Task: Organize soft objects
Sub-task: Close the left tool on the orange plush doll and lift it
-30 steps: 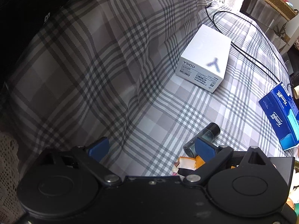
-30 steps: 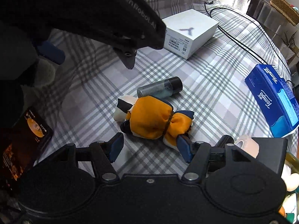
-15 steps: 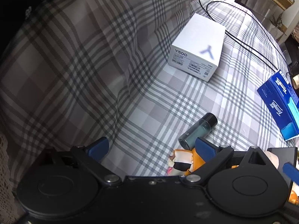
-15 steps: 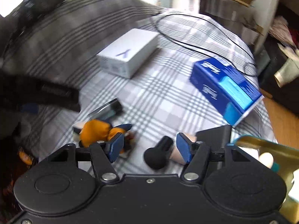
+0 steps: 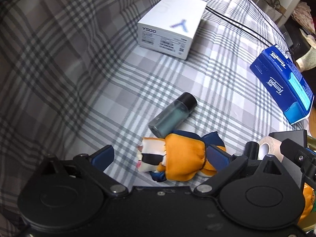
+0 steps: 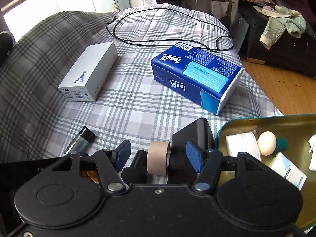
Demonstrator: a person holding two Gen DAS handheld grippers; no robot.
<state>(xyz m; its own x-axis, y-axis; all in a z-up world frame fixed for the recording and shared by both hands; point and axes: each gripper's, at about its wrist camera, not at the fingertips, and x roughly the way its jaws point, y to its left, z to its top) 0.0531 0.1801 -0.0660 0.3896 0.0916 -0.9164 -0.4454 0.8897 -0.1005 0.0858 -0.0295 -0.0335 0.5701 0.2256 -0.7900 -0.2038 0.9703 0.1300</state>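
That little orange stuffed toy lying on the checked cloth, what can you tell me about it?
The stuffed toy looks like soft plush: a puffy orange body, dark blue parts at the far and right side, and a cream end with black and orange bands. It lies on its side on the checked cloth, between the open fingers of the left claw. A small dark-capped bottle lies right against its far edge. Its near edge is hidden by the claw.

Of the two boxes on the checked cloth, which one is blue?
The Tempo tissue pack is the blue one, lying nearer the gold tin. The other, the Y500 phone box, is white.
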